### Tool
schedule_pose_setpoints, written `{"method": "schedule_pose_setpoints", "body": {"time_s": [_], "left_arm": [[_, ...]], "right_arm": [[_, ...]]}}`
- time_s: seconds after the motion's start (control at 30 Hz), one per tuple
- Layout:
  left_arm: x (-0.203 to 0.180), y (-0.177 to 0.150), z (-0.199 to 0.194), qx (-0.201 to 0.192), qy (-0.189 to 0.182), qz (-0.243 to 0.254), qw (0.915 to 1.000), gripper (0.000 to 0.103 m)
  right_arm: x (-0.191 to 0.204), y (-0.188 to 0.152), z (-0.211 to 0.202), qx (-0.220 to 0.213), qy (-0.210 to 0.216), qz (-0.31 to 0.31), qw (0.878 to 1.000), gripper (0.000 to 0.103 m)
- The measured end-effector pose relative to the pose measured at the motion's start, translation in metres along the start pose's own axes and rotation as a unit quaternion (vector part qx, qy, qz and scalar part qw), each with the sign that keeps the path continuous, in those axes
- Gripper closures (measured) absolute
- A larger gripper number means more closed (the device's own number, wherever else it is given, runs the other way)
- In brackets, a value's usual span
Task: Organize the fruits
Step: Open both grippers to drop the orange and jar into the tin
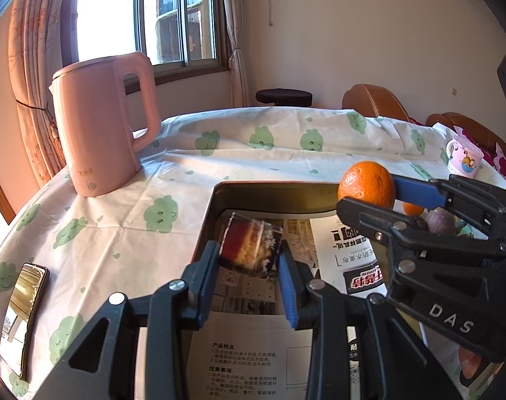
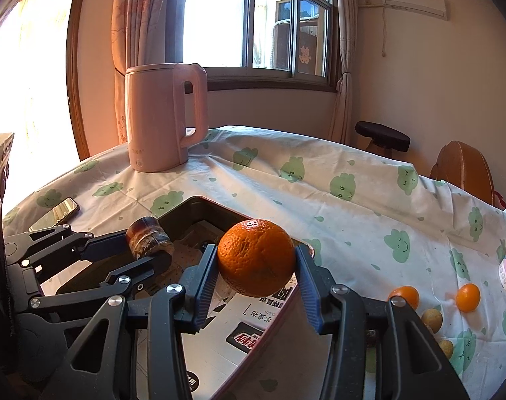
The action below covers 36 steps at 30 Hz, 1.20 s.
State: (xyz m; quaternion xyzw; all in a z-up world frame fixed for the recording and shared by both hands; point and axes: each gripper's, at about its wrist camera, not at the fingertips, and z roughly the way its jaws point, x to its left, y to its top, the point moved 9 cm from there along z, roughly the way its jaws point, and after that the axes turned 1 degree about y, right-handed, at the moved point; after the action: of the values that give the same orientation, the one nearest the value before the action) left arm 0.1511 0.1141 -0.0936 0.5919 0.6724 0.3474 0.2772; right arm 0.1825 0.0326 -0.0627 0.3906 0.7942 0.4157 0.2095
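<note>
My left gripper (image 1: 249,260) is shut on a dark brown jar-like item (image 1: 251,245) and holds it above the dark rectangular tray (image 1: 216,200). It also shows in the right wrist view (image 2: 148,238). My right gripper (image 2: 256,263) is shut on a large orange (image 2: 256,256) and holds it over the tray's right side (image 2: 199,205). The orange also shows in the left wrist view (image 1: 366,185). Two small oranges (image 2: 467,296) and some small yellowish fruits (image 2: 432,320) lie on the tablecloth to the right of the tray.
A pink kettle (image 1: 99,123) stands at the table's far left. A phone (image 1: 23,313) lies near the left edge. A patterned mug (image 1: 464,158) stands at the right. Printed papers (image 1: 243,356) line the tray. Brown chairs (image 2: 462,170) stand behind the table.
</note>
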Motion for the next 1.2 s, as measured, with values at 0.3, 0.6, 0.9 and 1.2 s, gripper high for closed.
{"method": "schedule_pose_setpoints", "body": {"time_s": [0.3,0.6,0.9,1.2], "left_arm": [[0.000,-0.005,0.009,0.023,0.005,0.007,0.9997,0.067],[-0.003,-0.008,0.015,0.041,0.010,0.020,0.9989,0.067],[-0.006,-0.008,0.014,0.037,0.018,0.036,0.9985,0.065],[-0.011,-0.003,-0.004,0.003,0.011,0.033,0.9994,0.031]], "right_arm": [[0.002,-0.005,0.012,0.020,0.009,0.001,1.000,0.055],[0.002,-0.011,0.022,0.044,0.019,0.004,0.999,0.055],[0.004,-0.014,0.026,0.055,0.031,0.010,0.998,0.053],[0.003,-0.008,-0.003,0.019,0.026,0.010,0.999,0.037]]}}
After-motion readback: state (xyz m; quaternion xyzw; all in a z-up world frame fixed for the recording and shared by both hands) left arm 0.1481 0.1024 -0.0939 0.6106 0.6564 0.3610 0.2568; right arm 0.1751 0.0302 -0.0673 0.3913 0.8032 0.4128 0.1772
